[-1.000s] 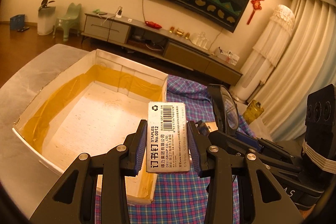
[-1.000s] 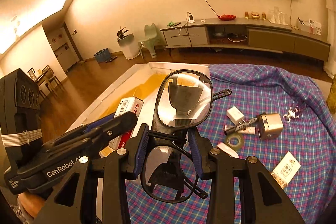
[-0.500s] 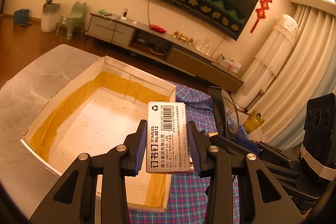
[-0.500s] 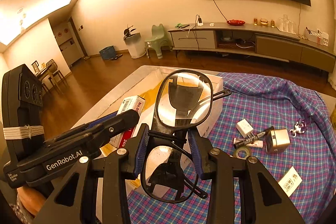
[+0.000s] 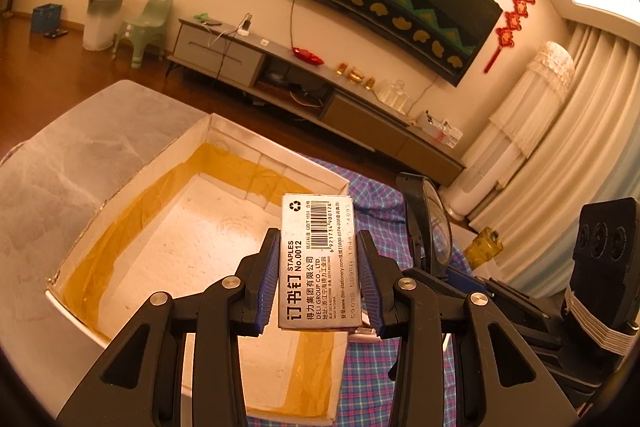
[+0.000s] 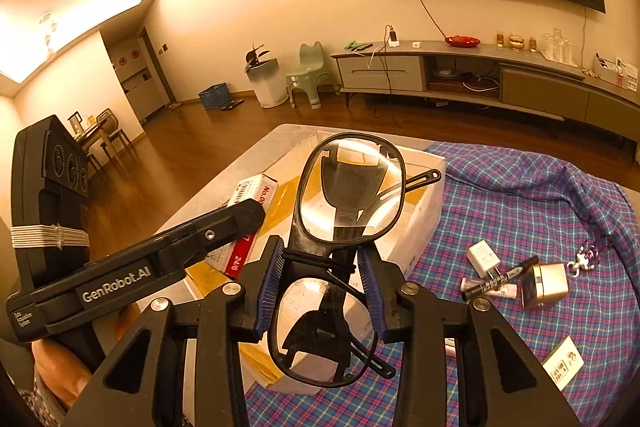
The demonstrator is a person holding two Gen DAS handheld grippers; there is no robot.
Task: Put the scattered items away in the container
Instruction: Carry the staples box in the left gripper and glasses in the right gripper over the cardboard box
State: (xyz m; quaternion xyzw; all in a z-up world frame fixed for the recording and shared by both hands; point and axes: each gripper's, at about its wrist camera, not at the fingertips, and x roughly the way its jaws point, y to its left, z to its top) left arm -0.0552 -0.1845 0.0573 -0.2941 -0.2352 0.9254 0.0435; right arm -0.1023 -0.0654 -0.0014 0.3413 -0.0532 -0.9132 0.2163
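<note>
A plaid cloth (image 6: 520, 211) is covering the desk beside the white box (image 5: 224, 131). The left gripper (image 5: 318, 279) is gripping a staples box (image 5: 318, 259) over the container; the right gripper (image 6: 324, 287) is clamping black glasses (image 6: 352, 187) near its rim. Next, each likely needs lowering and releasing inside.

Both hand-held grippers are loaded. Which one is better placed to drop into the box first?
Left, probably. The left hand-held gripper holds the staples box already over the white box; the glasses seem nearer its rim.
</note>
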